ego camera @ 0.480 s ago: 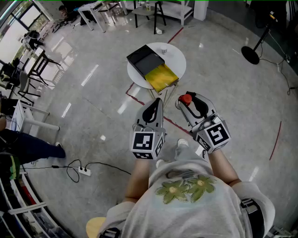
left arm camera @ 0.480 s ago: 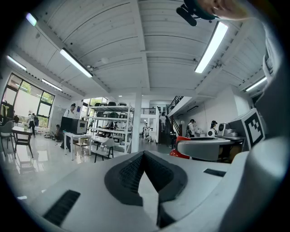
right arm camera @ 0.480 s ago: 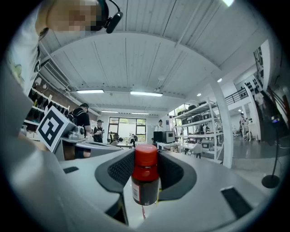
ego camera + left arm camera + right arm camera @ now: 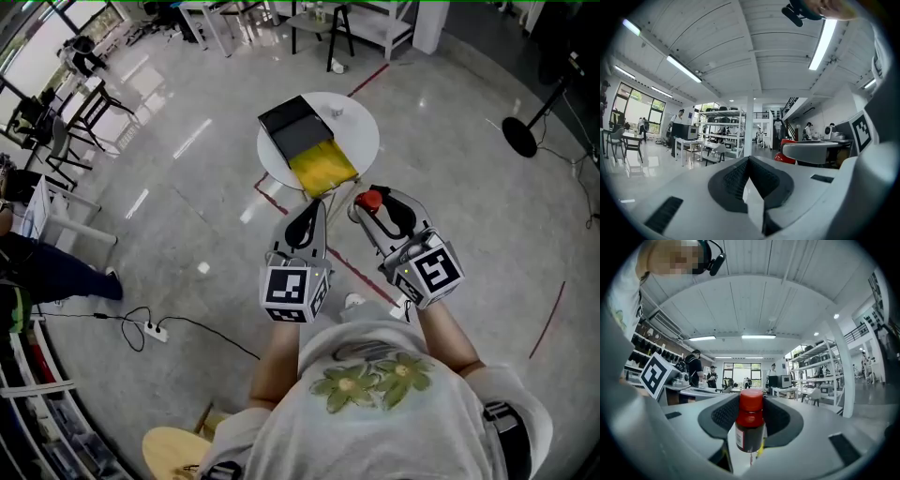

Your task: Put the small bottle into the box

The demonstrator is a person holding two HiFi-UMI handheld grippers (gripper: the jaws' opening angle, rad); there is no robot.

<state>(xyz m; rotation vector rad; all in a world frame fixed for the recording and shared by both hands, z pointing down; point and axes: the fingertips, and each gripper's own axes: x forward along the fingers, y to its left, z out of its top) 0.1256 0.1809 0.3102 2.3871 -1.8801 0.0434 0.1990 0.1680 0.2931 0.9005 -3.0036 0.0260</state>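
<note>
A small dark bottle with a red cap stands upright between the jaws of my right gripper, which is shut on it. In the head view the red cap shows at the tip of the right gripper, held above the floor short of the table. The box is black and open, with a yellow flap hanging toward me, on a round white table. My left gripper is beside the right one, shut with nothing in it.
A small white item lies on the table behind the box. Red tape lines cross the shiny floor. A power strip and cable lie at the left, a fan stand at the right, and a wooden stool is behind me.
The view has shifted a little and the table sits slightly nearer. Both grippers keep their pose, and the bottle stays in the right one.
</note>
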